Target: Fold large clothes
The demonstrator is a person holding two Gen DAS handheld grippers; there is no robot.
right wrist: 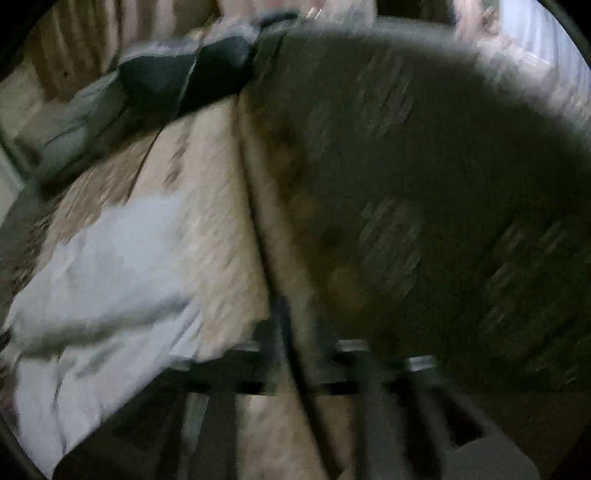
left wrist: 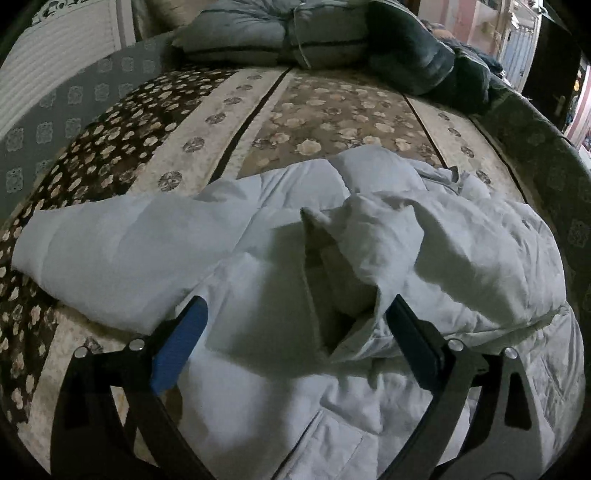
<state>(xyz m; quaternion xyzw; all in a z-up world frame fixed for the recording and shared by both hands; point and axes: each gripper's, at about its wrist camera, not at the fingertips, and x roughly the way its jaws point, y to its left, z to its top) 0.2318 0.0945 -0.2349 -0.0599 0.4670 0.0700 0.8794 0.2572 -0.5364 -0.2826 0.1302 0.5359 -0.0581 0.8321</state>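
L gripper (left wrist: 295,328): jaws wide, nothing between them, hovers over near part of jacket.
R gripper (right wrist: 299,373): view badly blurred; can't tell jaw state.
Jacket (left wrist: 280,258): white puffy, crumpled on near half of bed; sleeve (left wrist: 99,243) stretched out left.
Bedspread (left wrist: 229,122): floral stripes, brown/cream, under jacket.
Pillows (left wrist: 273,33): grey, far end of bed; dark bundle (left wrist: 424,59) to far right.

White puffy jacket (left wrist: 295,266) on brown-and-cream floral striped bedspread (left wrist: 207,122); grey pillows (left wrist: 258,33) with dark piping.
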